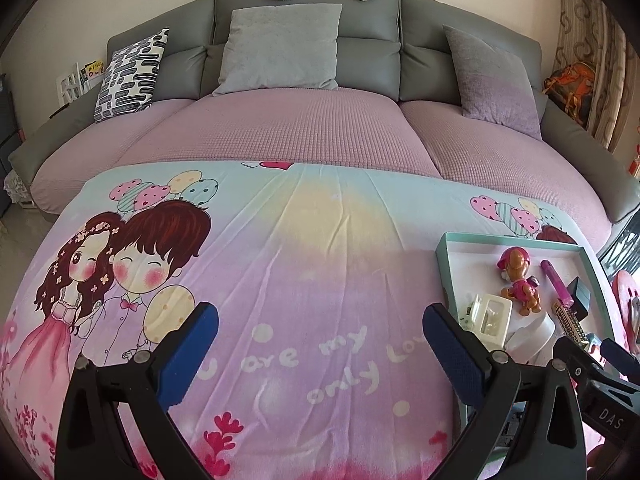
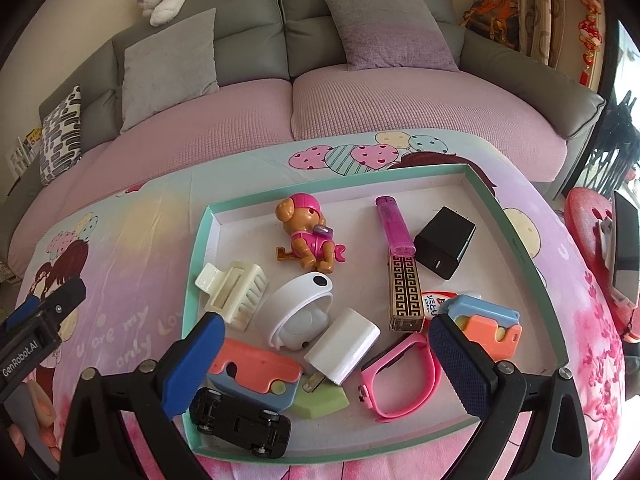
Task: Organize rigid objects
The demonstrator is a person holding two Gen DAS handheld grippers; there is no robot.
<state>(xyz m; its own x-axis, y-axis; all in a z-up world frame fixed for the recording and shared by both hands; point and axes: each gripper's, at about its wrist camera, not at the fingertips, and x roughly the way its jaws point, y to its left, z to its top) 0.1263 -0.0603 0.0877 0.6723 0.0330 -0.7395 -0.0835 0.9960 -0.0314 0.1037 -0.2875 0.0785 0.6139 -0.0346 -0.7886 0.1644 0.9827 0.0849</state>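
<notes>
Left wrist view: your left gripper [image 1: 320,344] is spread wide with nothing between its blue pads [image 1: 188,356], hovering over the cartoon-print blanket [image 1: 312,264]. The teal-rimmed tray [image 1: 444,264] lies to its right on the blanket; in it you can see the pink puppy figure [image 1: 520,280], the pink lighter [image 1: 556,282] and a cream hair claw [image 1: 490,314]. Your right gripper [image 1: 592,354] enters at the lower right edge, over the tray. Behind stands a grey sofa [image 1: 308,32] with pillows.

Right wrist view: your right gripper [image 2: 324,364] is released, jaws apart, poised above the tray's [image 2: 200,264] near half, gripping nothing. Tray contents:
- puppy figure [image 2: 310,232], far centre;
- lighter [image 2: 394,224], beside a black charger [image 2: 444,242];
- gold-patterned lighter [image 2: 406,294];
- hair claw [image 2: 234,292], left;
- white round device [image 2: 302,312];
- white plug adapter [image 2: 344,346];
- pink wristband [image 2: 400,380];
- two orange-and-blue toys [image 2: 256,372] [image 2: 486,320];
- green block [image 2: 320,402];
- black toy car [image 2: 240,422], near the front rim.
</notes>
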